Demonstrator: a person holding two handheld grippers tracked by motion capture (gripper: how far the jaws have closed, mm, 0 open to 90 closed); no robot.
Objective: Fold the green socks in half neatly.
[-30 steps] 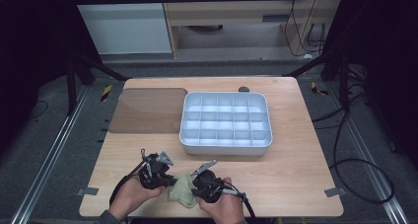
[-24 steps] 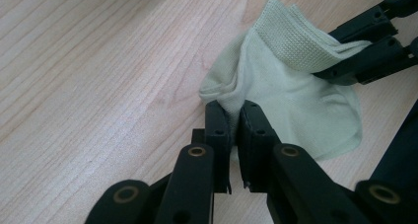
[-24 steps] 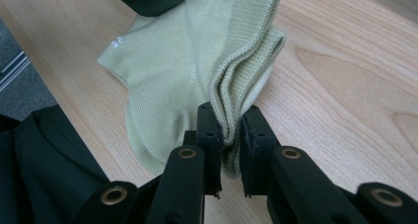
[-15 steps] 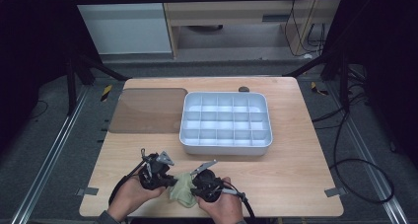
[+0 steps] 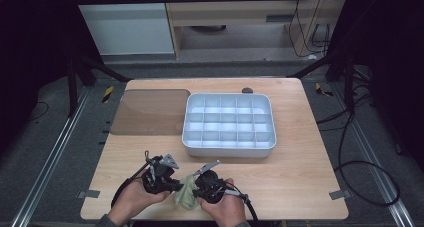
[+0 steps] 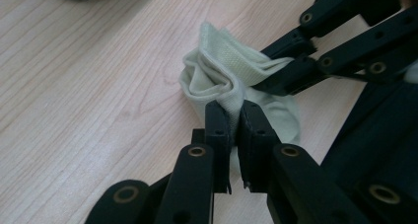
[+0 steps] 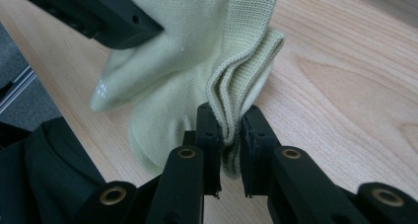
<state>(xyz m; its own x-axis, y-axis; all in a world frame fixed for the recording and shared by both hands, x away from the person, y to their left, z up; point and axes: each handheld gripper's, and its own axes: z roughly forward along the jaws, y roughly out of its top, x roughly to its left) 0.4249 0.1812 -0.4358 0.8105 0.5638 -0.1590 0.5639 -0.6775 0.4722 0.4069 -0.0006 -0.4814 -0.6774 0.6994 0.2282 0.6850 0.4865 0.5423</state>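
While both grippers pinch the fabric, work from these lines.

Workpiece: pale green knitted sock (image 5: pixel 186 197), bunched on the light wooden table (image 5: pixel 300 187) at its near edge, between your two hands.

Left gripper (image 6: pixel 235 116): jaws clamped on a gathered fold of the sock.

Right gripper (image 7: pixel 227 121): jaws clamped on the layered ribbed cuff edge.

Step in hand (judged): folding or rolling the sock into a compact bundle.

Technique: keep both clamps firm; bring the held folds together evenly; hold the fabric low over the table so loose layers do not slip out.

Likely destination: white plastic compartment tray (image 5: pixel 229 146), far of the sock, well apart; all cells appear bare.

Also present: brown translucent flat lid (image 5: pixel 147 112), left of the tray.

Hard to make out: small print on the sock in the right gripper view; sock toe, covered by fabric and jaws.
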